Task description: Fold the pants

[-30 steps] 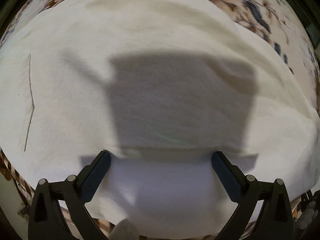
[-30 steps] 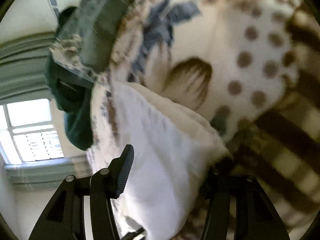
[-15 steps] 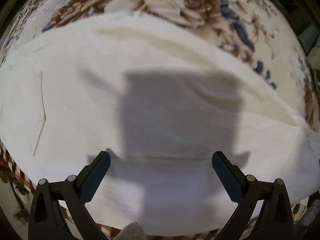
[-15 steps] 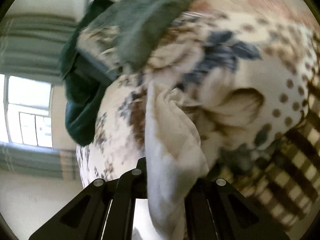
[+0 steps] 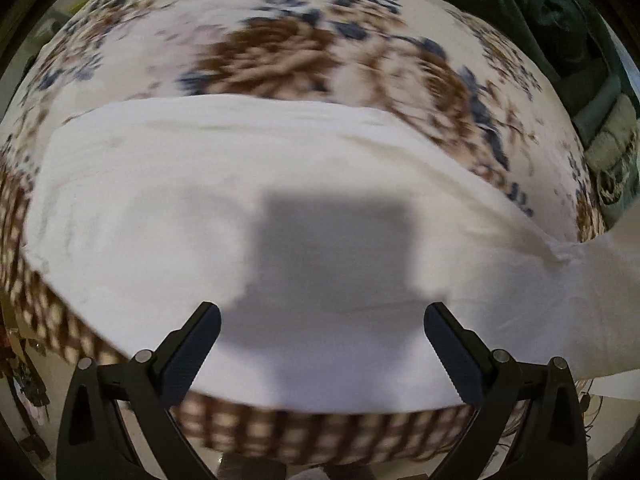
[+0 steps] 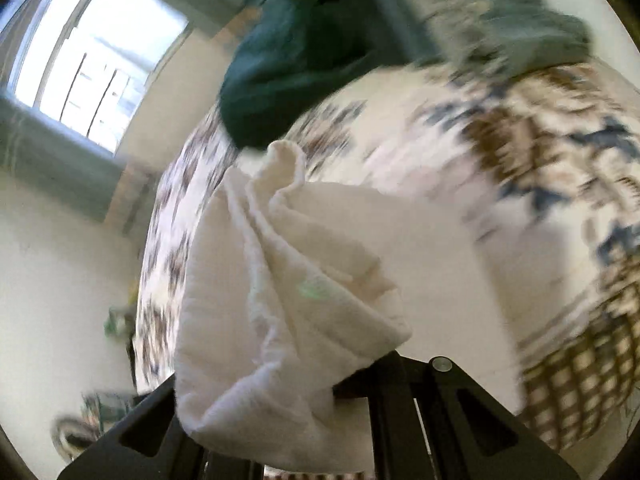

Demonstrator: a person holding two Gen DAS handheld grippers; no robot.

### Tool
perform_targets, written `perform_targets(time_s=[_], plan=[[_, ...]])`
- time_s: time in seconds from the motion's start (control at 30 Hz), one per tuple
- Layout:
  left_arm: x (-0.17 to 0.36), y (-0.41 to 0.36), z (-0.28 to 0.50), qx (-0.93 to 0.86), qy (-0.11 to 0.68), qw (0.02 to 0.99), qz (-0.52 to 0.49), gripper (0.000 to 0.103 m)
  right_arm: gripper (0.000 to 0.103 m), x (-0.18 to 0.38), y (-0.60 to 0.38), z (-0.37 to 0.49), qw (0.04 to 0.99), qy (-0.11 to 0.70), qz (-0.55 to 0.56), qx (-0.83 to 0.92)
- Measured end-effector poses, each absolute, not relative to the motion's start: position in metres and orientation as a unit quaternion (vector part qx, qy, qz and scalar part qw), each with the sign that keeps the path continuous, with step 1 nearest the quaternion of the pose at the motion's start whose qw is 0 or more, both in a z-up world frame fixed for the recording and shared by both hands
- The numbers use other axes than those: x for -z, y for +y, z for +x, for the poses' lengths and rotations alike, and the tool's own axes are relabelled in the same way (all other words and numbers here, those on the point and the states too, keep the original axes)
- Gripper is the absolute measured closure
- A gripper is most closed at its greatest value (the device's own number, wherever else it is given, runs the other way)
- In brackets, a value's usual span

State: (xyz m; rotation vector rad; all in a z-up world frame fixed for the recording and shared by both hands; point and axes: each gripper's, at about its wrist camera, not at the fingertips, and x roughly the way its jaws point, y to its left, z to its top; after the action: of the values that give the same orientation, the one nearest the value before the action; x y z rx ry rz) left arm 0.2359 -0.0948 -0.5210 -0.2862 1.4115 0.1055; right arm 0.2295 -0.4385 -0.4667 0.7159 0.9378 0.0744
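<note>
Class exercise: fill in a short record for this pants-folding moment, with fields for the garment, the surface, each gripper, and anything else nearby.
garment: white pants, spread flat across the bed, one end lifted
surface: floral bedspread
left gripper: open, above the pants, holding nothing
right gripper: shut on a bunched end of the pants
nearby: dark green cloth at the far end of the bed; window
image quality: both views motion-blurred

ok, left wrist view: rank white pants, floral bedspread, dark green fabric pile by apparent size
1. white pants, filling most of the middle.
2. floral bedspread; the visible part looks close to the pants in area, so ranks 1 and 2 are unsure, and the pants sit nearer.
3. dark green fabric pile, clearly smallest, cut off at the edge.
</note>
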Motion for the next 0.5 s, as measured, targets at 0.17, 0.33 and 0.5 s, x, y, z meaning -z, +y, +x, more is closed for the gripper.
perform_targets(time_s=[0.17, 0.33, 0.5], plan=[[0.526, -0.032, 0.208, -0.084, 0.643, 0.746, -0.154, 0.000, 0.096, 0.513, -0.327, 0.234, 0.815, 0.499, 0.278, -0.092], [0.535, 0.024, 0.182, -0.131, 0.642, 0.731, -0.188, 0.000, 0.096, 0.569, -0.235, 0.229, 0.804, 0.549, 0.199, -0.112], [0.537, 0.067, 0.164, -0.169, 0.635, 0.722, -0.214, 0.000, 0.073, 0.605, -0.179, 0.219, 0.781, 0.607, 0.111, -0.097]])
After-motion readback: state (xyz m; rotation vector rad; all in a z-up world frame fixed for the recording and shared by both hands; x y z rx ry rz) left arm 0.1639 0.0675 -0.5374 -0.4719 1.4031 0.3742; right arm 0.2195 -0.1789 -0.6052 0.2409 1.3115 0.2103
